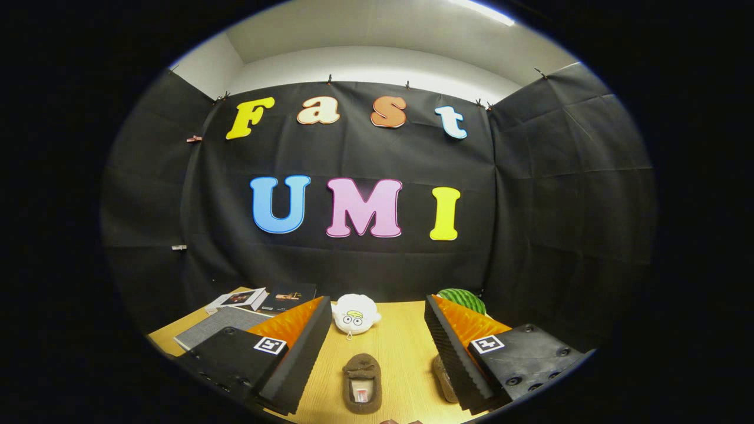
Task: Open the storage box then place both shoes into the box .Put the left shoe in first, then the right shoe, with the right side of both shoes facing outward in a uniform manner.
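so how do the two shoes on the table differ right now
The middle shoe lies in full sight between the open gripper fingers, its opening facing up with a label inside. The right shoe is half hidden behind the right finger, only its edge showing. Both are brown, slipper-like, and rest untouched on the wooden table.

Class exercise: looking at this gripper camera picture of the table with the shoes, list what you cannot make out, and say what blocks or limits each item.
- Second shoe, gripper view: mostly hidden behind the right finger of the open gripper.
- Green striped object, gripper view: lower part covered by that finger, so unidentifiable.
- Books beyond the left finger: covers too small to make out.
- Brown shoe between the fingers: left or right unclear.
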`<state>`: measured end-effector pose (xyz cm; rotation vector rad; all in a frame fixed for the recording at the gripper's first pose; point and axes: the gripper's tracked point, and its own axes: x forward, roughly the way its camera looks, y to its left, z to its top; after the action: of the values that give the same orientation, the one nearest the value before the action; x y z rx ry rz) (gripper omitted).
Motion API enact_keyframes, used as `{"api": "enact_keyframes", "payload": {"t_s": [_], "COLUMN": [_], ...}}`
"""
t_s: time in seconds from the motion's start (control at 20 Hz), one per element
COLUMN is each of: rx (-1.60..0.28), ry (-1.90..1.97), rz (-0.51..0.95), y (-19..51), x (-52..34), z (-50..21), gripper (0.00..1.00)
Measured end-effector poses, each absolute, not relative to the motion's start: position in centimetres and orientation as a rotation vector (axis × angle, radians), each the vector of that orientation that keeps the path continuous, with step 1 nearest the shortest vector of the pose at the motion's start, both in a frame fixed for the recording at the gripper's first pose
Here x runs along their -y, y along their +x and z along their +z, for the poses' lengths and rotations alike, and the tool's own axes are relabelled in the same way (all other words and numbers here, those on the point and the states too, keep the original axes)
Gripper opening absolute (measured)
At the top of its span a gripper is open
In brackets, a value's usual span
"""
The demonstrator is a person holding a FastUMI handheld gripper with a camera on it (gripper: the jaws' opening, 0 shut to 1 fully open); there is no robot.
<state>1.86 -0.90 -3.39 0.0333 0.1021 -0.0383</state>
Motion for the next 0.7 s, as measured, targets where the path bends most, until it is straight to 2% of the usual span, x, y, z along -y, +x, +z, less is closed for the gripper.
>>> {"api": "enact_keyframes", "payload": {"t_s": [0.5, 0.7], "rx": [-0.242, -0.322], "ry": [0.086, 0.139], "rz": [-0.060, -0.023], "y": [3.2, 3.6], "x": [1.7, 0.7], "z": [-7.5, -9.1], "gripper": [0.98, 0.97]}}
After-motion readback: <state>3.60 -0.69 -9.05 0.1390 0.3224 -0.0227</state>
